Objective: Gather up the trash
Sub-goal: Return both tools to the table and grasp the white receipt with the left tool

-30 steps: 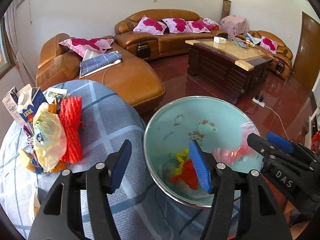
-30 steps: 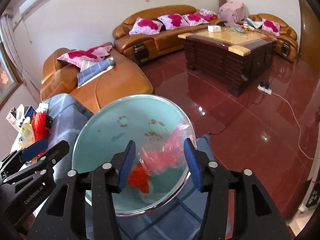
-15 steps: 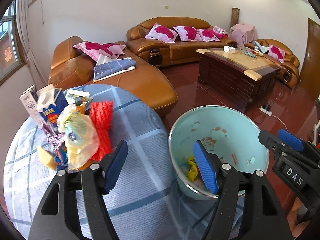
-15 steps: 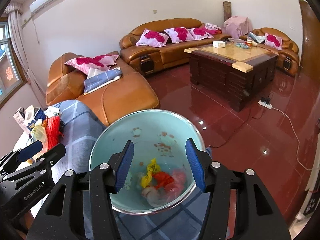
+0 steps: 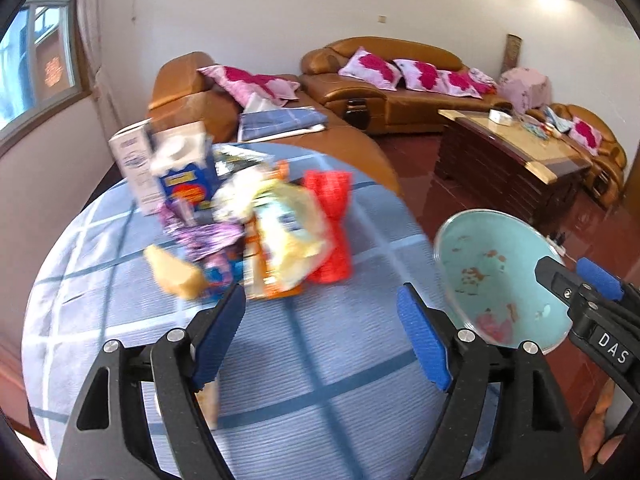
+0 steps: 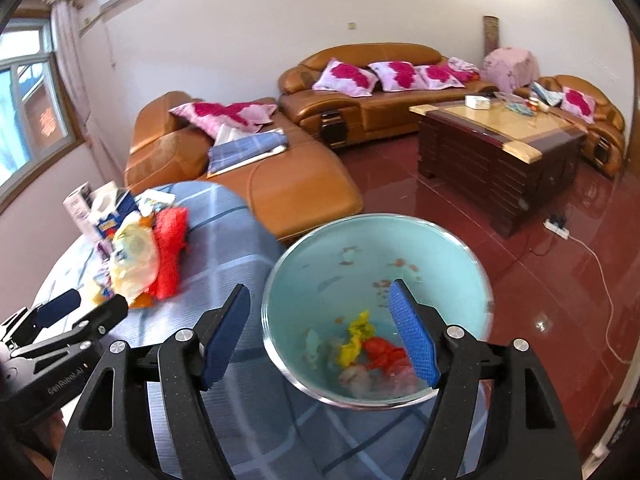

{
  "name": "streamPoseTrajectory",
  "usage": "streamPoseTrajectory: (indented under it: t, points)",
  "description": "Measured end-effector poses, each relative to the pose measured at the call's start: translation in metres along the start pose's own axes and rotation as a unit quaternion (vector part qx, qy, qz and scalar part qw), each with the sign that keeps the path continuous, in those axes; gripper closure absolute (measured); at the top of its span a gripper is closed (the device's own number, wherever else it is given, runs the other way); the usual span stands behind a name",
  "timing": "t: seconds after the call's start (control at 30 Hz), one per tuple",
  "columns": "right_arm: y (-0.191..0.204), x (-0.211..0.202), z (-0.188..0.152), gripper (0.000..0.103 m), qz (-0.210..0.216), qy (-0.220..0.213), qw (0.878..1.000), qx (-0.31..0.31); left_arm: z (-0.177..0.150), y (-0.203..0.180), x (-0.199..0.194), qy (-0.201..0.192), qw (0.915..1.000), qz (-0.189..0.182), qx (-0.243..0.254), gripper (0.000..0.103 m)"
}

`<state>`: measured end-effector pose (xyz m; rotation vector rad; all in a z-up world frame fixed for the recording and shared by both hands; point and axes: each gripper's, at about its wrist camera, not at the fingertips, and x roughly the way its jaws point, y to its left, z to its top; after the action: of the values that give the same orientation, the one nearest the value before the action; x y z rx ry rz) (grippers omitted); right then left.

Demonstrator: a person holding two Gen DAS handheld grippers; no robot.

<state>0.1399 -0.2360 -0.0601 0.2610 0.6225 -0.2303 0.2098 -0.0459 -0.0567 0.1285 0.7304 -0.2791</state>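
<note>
Left gripper (image 5: 320, 332): jaws opening, empty, above the table (image 5: 280, 380).
Right gripper (image 6: 320, 332): jaws opening, empty, above the bin (image 6: 440, 248).
Trash pile (image 5: 256, 232): on table, left of bin.
Bin: holds yellow, red, pink scraps (image 6: 368, 348).

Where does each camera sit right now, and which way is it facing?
Left wrist: rides the left gripper, facing the trash pile on the table; its own opening, empty jaws and the right gripper's tip show.
Right wrist: rides the right gripper, over the bin; its opening, empty jaws and the left gripper show.
Shared: pile, bin, table, sofa.
</note>
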Motion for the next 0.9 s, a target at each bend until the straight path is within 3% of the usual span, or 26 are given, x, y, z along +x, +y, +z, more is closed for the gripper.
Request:
streamPoseTrajectory:
  t: [0.23,0.63,0.9]
  points:
    - [0.043,0.001,-0.01,0.032,0.026,0.01,0.999,-0.024,-0.012,0.042,-0.008,0.006,0.9993,0.027,-0.026,0.026]
    - [0.091,-0.001,-0.027,0.033,0.057,0.025,0.996,-0.067,-0.048,0.095,-0.009,0.033,0.9968,0.038,-0.062,0.028]
    - [0.114,0.004,-0.037,0.035,0.076,0.04,0.992,-0.095,-0.063,0.11,0.009,0.068,0.9936,0.006,-0.09,0.049]
